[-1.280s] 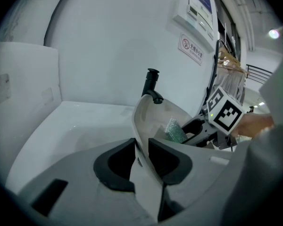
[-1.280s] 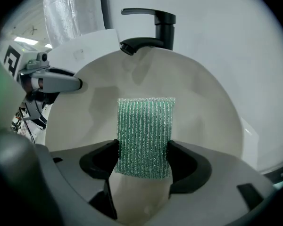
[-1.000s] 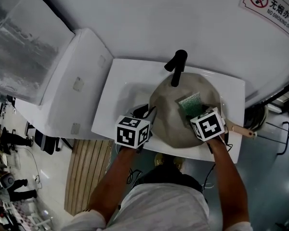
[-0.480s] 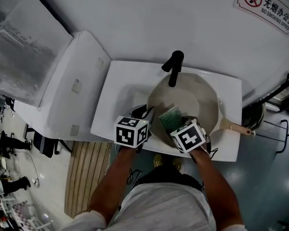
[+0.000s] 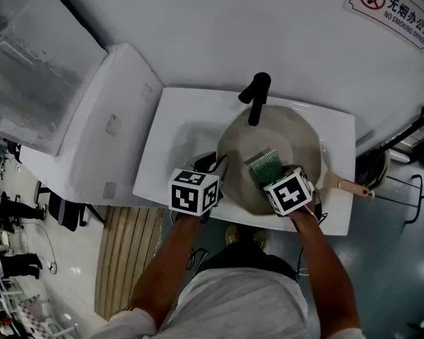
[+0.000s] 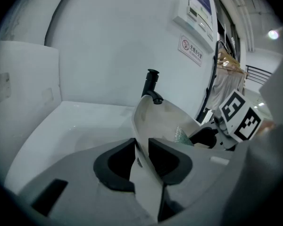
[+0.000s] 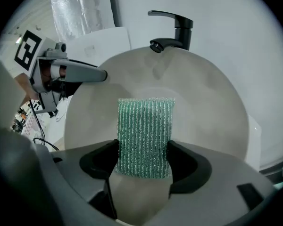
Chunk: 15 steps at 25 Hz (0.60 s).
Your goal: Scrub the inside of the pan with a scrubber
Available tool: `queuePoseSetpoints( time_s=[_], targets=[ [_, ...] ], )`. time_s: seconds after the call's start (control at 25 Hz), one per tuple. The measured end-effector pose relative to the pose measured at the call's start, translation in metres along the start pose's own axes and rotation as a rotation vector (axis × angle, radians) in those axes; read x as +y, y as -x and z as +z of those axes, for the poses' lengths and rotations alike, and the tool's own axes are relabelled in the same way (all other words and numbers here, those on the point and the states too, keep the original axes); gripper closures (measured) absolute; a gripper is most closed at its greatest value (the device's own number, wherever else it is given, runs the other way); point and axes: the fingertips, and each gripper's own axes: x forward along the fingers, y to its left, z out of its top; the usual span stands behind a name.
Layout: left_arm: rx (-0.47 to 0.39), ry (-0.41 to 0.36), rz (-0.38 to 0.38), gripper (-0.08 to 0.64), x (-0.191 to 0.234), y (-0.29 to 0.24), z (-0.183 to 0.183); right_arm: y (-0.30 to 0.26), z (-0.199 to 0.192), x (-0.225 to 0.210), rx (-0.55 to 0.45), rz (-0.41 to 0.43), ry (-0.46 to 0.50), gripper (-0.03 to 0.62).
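the green mesh rectangular scrubber (image 7: 145, 135) lies flat against the inside of the round beige pan (image 7: 212, 102). its long axis runs straight away from the right gripper (image 7: 144, 158), whose jaws pinch its near end. the pan stands tilted in the white basin (image 5: 173, 136) below the black tap (image 5: 257, 97), its near-left rim clamped by the left gripper (image 6: 141, 155), so the next stroke is probably the right hand's, toward the tap.
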Motion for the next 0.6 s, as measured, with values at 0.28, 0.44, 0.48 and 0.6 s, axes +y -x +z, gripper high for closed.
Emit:
queuePoseSetpoints(
  time_s=[0.28,0.44,0.48,0.6],
  targets=[
    [0.007,-0.011,0.004,0.46,0.0,0.0,0.0,0.008,-0.008,-0.02,0.013,-0.048,-0.012,0.261],
    [0.012,-0.012,0.009,0.46,0.0,0.0,0.0,0.012,-0.011,-0.023,0.014,-0.051,-0.019,0.261],
    [0.013,-0.013,0.012,0.46,0.0,0.0,0.0,0.013,-0.011,-0.024,0.015,-0.051,-0.02,0.261],
    [0.015,-0.016,0.021,0.46,0.0,0.0,0.0,0.014,-0.014,-0.026,0.014,-0.058,-0.02,0.261]
  ],
)
